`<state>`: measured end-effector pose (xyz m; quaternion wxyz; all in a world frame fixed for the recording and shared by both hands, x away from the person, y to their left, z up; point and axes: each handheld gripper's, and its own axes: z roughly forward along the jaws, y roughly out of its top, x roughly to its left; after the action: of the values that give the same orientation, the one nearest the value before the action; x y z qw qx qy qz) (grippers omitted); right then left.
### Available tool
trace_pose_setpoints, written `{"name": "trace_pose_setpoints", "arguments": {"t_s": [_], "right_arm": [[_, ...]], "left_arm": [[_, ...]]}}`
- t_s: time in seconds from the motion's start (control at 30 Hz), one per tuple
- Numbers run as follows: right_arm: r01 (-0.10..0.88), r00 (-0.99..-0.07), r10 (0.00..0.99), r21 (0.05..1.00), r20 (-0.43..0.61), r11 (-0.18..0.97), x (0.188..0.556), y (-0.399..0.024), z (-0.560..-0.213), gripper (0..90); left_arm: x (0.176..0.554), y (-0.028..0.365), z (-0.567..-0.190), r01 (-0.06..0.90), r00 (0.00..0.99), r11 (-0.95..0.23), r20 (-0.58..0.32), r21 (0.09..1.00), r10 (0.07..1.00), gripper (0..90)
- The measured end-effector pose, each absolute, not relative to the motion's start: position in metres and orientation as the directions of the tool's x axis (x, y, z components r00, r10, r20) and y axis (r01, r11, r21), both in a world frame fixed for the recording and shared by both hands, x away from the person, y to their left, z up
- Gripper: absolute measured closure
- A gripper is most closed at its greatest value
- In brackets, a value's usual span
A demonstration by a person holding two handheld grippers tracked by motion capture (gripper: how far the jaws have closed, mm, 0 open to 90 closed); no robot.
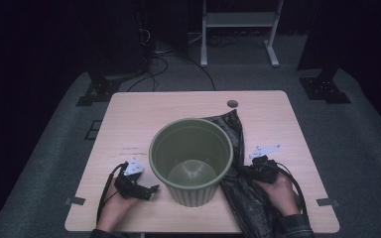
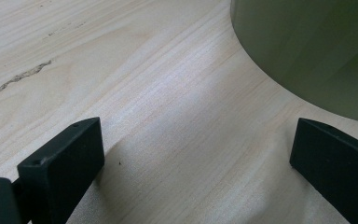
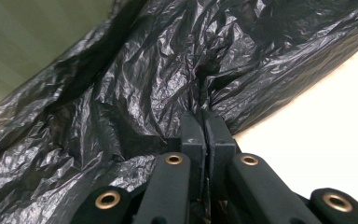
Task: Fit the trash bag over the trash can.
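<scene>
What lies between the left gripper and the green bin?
Only bare wooden table: in the left gripper view, the open left gripper faces the green bin across bare wood.

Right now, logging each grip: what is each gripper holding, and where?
Right gripper pinches a fold of the black bag beside the bin; left gripper holds nothing.

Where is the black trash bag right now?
In the high view, the black trash bag lies on the table's right side, against the green bin, pinched in the right gripper.
</scene>
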<state>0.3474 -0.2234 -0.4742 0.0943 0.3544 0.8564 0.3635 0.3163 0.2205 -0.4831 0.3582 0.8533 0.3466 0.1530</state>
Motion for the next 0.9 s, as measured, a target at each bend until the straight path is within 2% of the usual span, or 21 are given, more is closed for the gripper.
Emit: {"name": "trace_pose_setpoints", "arguments": {"t_s": [0.03, 0.07, 0.13, 0.17, 0.2, 0.23, 0.27, 0.3, 0.33, 0.47, 0.53, 0.7, 0.87, 0.9], "right_arm": [[0.538, -0.731, 0.676, 0.689, 0.096, 0.485, 0.347, -0.223, -0.474, 88.3], [0.538, -0.735, 0.671, 0.689, 0.100, 0.486, 0.347, -0.221, -0.474, 84.8], [0.550, -0.733, 0.667, 0.692, 0.132, 0.468, 0.348, -0.222, -0.474, 71.6], [0.550, -0.733, 0.667, 0.692, 0.132, 0.468, 0.348, -0.222, -0.474, 71.6], [0.580, -0.721, 0.667, 0.691, 0.188, 0.432, 0.350, -0.224, -0.474, 61.1], [0.580, -0.721, 0.667, 0.691, 0.188, 0.432, 0.350, -0.224, -0.474, 61.1], [0.588, -0.716, 0.666, 0.693, 0.207, 0.417, 0.351, -0.226, -0.474, 55.9], [0.603, -0.708, 0.667, 0.692, 0.234, 0.397, 0.353, -0.227, -0.474, 46.5], [0.603, -0.708, 0.667, 0.692, 0.234, 0.397, 0.353, -0.227, -0.474, 46.5], [0.624, -0.690, 0.678, 0.683, 0.253, 0.380, 0.354, -0.224, -0.475, 24.9], [0.611, -0.691, 0.690, 0.682, 0.214, 0.401, 0.352, -0.215, -0.475, 16.1], [0.590, -0.704, 0.692, 0.676, 0.162, 0.442, 0.348, -0.203, -0.476, 12.7], [0.534, -0.715, 0.698, 0.669, 0.033, 0.516, 0.341, -0.188, -0.478, 12.8], [0.534, -0.715, 0.698, 0.669, 0.033, 0.516, 0.341, -0.188, -0.478, 12.8]], "left_arm": [[0.316, 0.221, -0.483, 0.482, 0.713, -0.503, 0.013, 0.717, 0.701, 1.5], [0.316, 0.220, -0.483, 0.481, 0.713, -0.502, 0.012, 0.719, 0.701, 1.5], [0.316, 0.220, -0.483, 0.481, 0.713, -0.502, 0.012, 0.719, 0.701, 1.5], [0.316, 0.220, -0.483, 0.481, 0.713, -0.502, 0.013, 0.718, 0.701, 1.5], [0.316, 0.220, -0.483, 0.481, 0.713, -0.502, 0.013, 0.719, 0.701, 1.5], [0.316, 0.221, -0.483, 0.482, 0.713, -0.503, 0.013, 0.717, 0.701, 1.5], [0.316, 0.220, -0.483, 0.481, 0.713, -0.502, 0.012, 0.719, 0.702, 1.5], [0.316, 0.220, -0.483, 0.482, 0.712, -0.501, 0.012, 0.719, 0.702, 1.6], [0.316, 0.220, -0.483, 0.482, 0.712, -0.501, 0.012, 0.719, 0.702, 1.6], [0.316, 0.220, -0.483, 0.482, 0.711, -0.501, 0.012, 0.719, 0.703, 1.5], [0.316, 0.220, -0.483, 0.482, 0.711, -0.501, 0.012, 0.718, 0.703, 1.5], [0.316, 0.220, -0.483, 0.482, 0.711, -0.501, 0.012, 0.719, 0.703, 1.6], [0.316, 0.220, -0.483, 0.482, 0.711, -0.501, 0.012, 0.719, 0.703, 1.5], [0.316, 0.220, -0.483, 0.482, 0.711, -0.501, 0.012, 0.719, 0.703, 1.5]]}}
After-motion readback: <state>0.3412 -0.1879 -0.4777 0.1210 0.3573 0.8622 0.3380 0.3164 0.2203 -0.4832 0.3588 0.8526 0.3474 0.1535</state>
